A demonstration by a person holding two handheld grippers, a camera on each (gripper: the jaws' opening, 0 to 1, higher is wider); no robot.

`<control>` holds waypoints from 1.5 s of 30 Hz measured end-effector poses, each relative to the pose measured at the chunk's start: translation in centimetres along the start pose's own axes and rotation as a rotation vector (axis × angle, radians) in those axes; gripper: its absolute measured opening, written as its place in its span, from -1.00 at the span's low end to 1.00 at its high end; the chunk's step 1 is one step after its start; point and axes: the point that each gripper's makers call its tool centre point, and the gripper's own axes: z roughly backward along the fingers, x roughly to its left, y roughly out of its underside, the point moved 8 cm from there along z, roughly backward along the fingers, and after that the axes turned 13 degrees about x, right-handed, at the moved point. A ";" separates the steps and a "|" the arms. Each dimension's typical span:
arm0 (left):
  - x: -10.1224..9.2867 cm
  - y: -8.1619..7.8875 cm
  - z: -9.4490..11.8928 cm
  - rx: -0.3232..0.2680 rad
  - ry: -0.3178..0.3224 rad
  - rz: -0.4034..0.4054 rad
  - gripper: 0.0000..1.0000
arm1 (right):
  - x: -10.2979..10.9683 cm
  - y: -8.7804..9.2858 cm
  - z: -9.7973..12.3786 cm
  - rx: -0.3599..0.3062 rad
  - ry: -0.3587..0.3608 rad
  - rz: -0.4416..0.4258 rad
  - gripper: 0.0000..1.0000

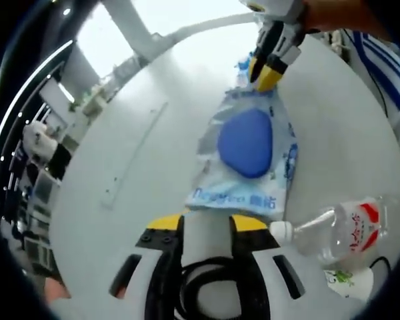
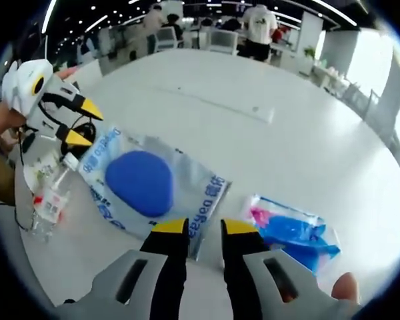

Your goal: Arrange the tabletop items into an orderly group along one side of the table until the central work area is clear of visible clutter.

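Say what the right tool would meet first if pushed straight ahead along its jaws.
Probably the near edge of the silver packet with the blue oval, lying just beyond the right tool, whose jaws stand apart; depth is unclear.

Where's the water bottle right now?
The water bottle lies on its side on the white table, right of the left gripper in the left gripper view, beside the blue-pad pouch.

Glossy plastic pouch (image 1: pixel 248 155), clear plastic bottle (image 1: pixel 340 230), smooth white table (image 2: pixel 253 153)
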 end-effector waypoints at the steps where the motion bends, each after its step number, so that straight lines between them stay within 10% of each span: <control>1: 0.1 0.0 0.1 -0.003 -0.003 0.004 -0.47 | 0.1 0.0 0.1 -0.005 -0.003 -0.002 -0.50; 18: 0.5 0.0 3.8 -0.154 -0.055 0.142 -0.37 | 1.6 -1.3 3.4 -0.186 0.032 0.001 0.15; 45: -5.1 0.6 12.7 -0.395 -0.096 0.294 -0.07 | 7.8 0.3 10.4 -0.337 0.017 0.083 0.29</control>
